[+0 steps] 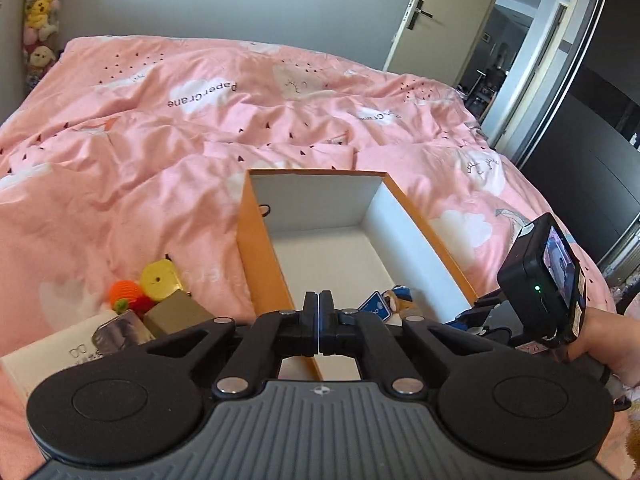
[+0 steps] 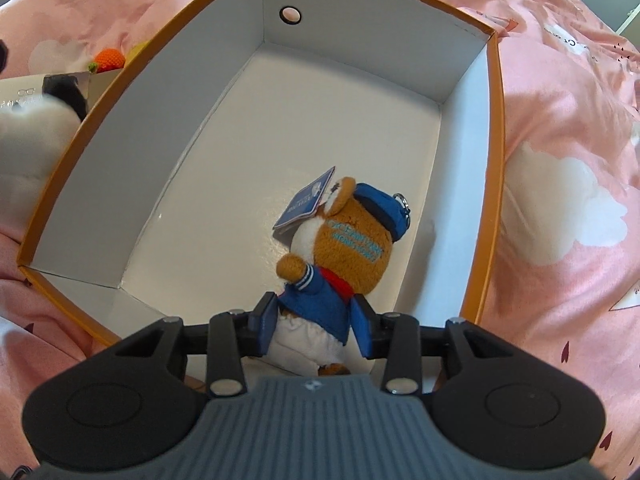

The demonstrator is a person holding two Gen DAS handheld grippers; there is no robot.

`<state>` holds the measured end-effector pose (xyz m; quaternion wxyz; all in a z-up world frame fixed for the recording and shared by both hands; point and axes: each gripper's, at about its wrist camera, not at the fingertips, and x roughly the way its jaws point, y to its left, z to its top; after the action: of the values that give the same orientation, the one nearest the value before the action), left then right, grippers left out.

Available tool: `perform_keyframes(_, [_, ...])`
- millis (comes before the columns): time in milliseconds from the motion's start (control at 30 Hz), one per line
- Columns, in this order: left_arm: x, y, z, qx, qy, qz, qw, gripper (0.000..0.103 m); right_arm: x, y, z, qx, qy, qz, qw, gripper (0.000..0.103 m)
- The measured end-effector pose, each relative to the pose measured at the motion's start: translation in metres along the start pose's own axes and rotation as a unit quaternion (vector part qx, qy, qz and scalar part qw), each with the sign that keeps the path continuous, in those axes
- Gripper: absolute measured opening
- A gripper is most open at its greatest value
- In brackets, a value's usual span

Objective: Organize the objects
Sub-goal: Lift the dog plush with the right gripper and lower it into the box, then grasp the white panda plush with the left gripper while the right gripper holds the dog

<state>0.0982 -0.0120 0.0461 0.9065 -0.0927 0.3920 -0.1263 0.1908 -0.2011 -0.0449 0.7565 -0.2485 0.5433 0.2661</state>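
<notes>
**Plush bear in box, right tool on it; left tool shut and empty**

Left tool (image 1: 319,304): jaws pressed fully together at lower centre of the left wrist view, nothing between them. It sits over the near end of the box (image 1: 264,264), pointing obliquely down across the bed (image 1: 160,128).

Right tool (image 2: 316,322): jaws partly apart, straddling the plush bear (image 2: 344,248) at its blue jacket and white trousers. Both pads sit against the body, so it reads as a grip. Tool points steeply down into the box (image 2: 494,184).

Bear: brown plush, blue cap, blue jacket, red scarf, blue hang tag (image 2: 306,206) at its face, metal key ring at the cap. It is at lower centre of the right wrist view, inside the box towards the right wall; whether it rests on the white floor cannot be told. In the left wrist view only its tag and a bit of the head (image 1: 390,302) show, just right of the left tool's fingers.

Box: orange outside, white inside, open top, on the pink duvet. Nothing else visible inside.

Outside the box, lower left of the left wrist view: yellow toy (image 1: 160,280), orange knitted toy (image 1: 126,294), olive block (image 1: 176,316), white card box (image 1: 48,354), clustered close together just beside the box's left wall.

The hand (image 1: 608,340) holding the right tool is at the right edge.
</notes>
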Motion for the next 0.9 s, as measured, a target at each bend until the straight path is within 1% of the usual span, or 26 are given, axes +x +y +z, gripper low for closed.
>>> perform_keyframes(67, [0.001, -0.002, 0.003, 0.008, 0.000, 0.007, 0.9999, 0.000, -0.006, -0.002, 0.000, 0.001, -0.009, 0.000, 1.000, 0.044])
perform_keyframes(100, [0.002, 0.000, 0.004, 0.009, 0.007, 0.008, 0.9999, 0.000, -0.009, -0.003, 0.000, 0.001, -0.014, -0.001, 1.000, 0.047])
perform_keyframes(167, [0.008, 0.006, 0.004, 0.016, 0.045, 0.011, 0.9988, 0.003, -0.018, -0.002, -0.003, -0.002, -0.026, -0.002, 1.000, 0.049])
perform_keyframes(200, [0.012, 0.009, 0.003, 0.024, 0.065, 0.012, 0.9975, 0.006, -0.021, -0.002, -0.004, -0.003, -0.031, -0.001, 1.000, 0.051])
perform_keyframes(267, [0.021, 0.015, -0.004, 0.052, 0.097, 0.013, 0.9938, 0.009, -0.025, -0.002, -0.005, -0.007, -0.039, -0.001, 0.999, 0.053])
perform_keyframes(300, [0.025, 0.016, -0.008, 0.072, 0.111, 0.016, 0.9911, 0.013, -0.027, -0.001, -0.005, -0.011, -0.044, -0.001, 0.999, 0.053])
perform_keyframes(367, [0.033, 0.014, -0.017, 0.130, 0.137, 0.031, 0.9815, 0.015, -0.029, 0.008, -0.006, -0.018, -0.049, -0.001, 0.999, 0.053])
perform_keyframes(400, [0.035, 0.011, -0.022, 0.170, 0.142, 0.035, 0.9744, 0.020, -0.030, 0.009, -0.007, -0.022, -0.050, 0.000, 0.998, 0.053])
perform_keyframes(433, [0.036, 0.007, -0.026, 0.210, 0.146, 0.034, 0.9662, 0.027, -0.029, 0.011, -0.007, -0.028, -0.051, 0.002, 0.998, 0.054])
perform_keyframes(500, [0.038, 0.001, -0.034, 0.276, 0.155, 0.023, 0.9484, 0.036, -0.029, 0.015, -0.008, -0.041, -0.046, 0.000, 0.998, 0.057])
perform_keyframes(567, [0.042, -0.005, -0.041, 0.338, 0.165, 0.017, 0.9265, 0.038, -0.024, 0.017, -0.007, -0.051, -0.036, -0.006, 0.998, 0.057])
perform_keyframes(600, [0.044, -0.008, -0.047, 0.374, 0.164, 0.017, 0.9127, 0.040, -0.022, 0.018, -0.006, -0.055, -0.030, -0.008, 0.998, 0.057])
perform_keyframes(633, [0.046, -0.012, -0.052, 0.410, 0.164, 0.017, 0.8968, 0.045, -0.019, 0.018, -0.006, -0.057, -0.023, -0.010, 0.998, 0.057])
perform_keyframes(700, [0.051, -0.018, -0.062, 0.473, 0.164, 0.019, 0.8655, 0.051, -0.017, 0.017, -0.005, -0.054, -0.015, -0.006, 0.998, 0.058])
perform_keyframes(800, [0.058, -0.025, -0.080, 0.562, 0.164, 0.019, 0.8103, 0.062, -0.014, 0.013, -0.002, -0.046, -0.001, 0.005, 0.999, 0.057])
perform_keyframes(833, [0.061, -0.027, -0.086, 0.592, 0.166, 0.019, 0.7888, 0.064, -0.013, 0.013, -0.001, -0.044, 0.004, 0.009, 0.999, 0.058])
perform_keyframes(867, [0.064, -0.028, -0.092, 0.620, 0.169, 0.020, 0.7661, 0.065, -0.012, 0.012, 0.000, -0.043, 0.009, 0.012, 0.999, 0.057])
perform_keyframes(900, [0.067, -0.028, -0.098, 0.647, 0.173, 0.020, 0.7422, 0.069, -0.011, 0.010, 0.002, -0.043, 0.015, 0.015, 0.999, 0.057])
